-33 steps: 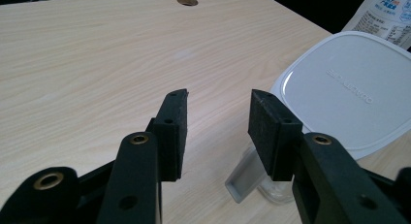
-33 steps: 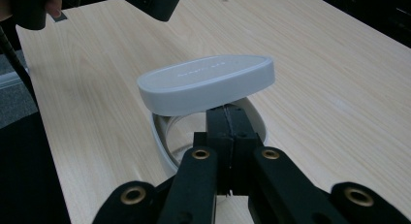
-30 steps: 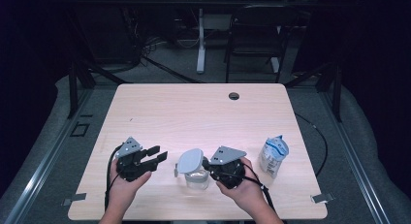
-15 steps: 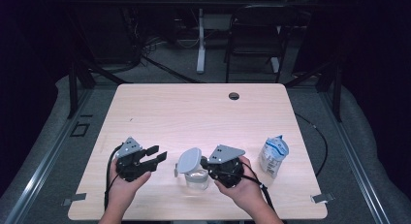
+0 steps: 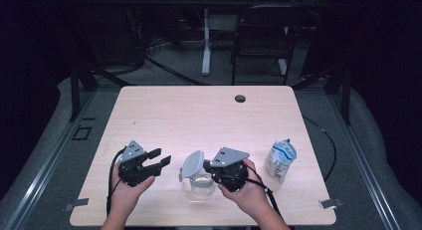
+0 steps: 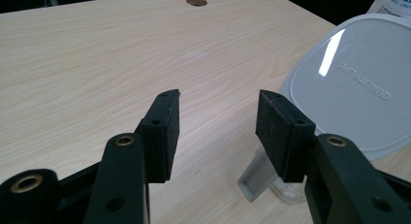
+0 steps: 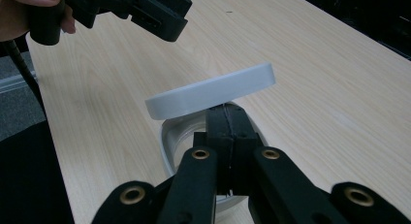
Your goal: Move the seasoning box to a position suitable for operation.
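Observation:
A clear plastic container [image 5: 201,186] stands near the table's front edge, its rim [image 7: 169,141] below my right jaws. Its grey lid [image 5: 193,164] is tilted up off the opening, and my right gripper [image 5: 208,166] is shut on the lid's [image 7: 213,90] near edge, the jaws pressed together [image 7: 228,112]. My left gripper [image 5: 161,159] is held just left of the container, open with nothing between its pads [image 6: 218,122]. In the left gripper view the lid [image 6: 358,88] rises at the right, just past the right jaw, and part of the container [image 6: 286,195] shows beneath it.
A white and blue pouch [image 5: 279,160] stands upright to the right of my right hand. A small round cable hole [image 5: 240,98] sits at the table's far edge. The wooden tabletop [image 5: 199,120] stretches bare beyond the grippers. A chair and cables are on the floor behind.
The right gripper and the lid have crept very slightly left and up. The left gripper has stayed where it was, still open.

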A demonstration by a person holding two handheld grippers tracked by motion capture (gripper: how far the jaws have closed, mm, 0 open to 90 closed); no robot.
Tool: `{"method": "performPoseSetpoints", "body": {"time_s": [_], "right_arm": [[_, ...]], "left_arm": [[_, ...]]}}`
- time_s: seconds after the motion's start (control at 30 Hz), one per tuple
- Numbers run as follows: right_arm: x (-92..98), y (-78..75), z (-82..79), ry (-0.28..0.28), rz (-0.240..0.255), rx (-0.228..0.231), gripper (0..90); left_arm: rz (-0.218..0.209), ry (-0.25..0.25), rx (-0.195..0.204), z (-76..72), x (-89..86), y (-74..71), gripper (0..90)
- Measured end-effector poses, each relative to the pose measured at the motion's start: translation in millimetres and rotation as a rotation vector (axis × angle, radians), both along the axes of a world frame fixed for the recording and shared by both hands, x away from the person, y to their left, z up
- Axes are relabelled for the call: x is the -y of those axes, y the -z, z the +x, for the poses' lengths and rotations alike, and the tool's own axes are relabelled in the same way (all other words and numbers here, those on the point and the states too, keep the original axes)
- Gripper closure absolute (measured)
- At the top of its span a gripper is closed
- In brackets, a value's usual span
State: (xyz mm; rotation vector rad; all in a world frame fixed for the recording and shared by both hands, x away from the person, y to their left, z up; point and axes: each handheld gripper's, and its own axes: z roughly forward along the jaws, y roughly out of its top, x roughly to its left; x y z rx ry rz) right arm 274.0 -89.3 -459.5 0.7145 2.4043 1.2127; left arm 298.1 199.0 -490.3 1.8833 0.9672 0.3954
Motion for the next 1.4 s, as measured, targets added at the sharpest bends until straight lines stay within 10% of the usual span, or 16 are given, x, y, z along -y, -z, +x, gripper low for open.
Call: {"method": "performPoseSetpoints", "body": {"time_s": [1.4], "right_arm": [[-23.2, -16.2, -0.2, -0.038, 0.024, 0.033, 88.3]], "left_arm": [[-0.01, -0.012, 0.002, -0.7, -4.6, -0.9, 52.8]]}}
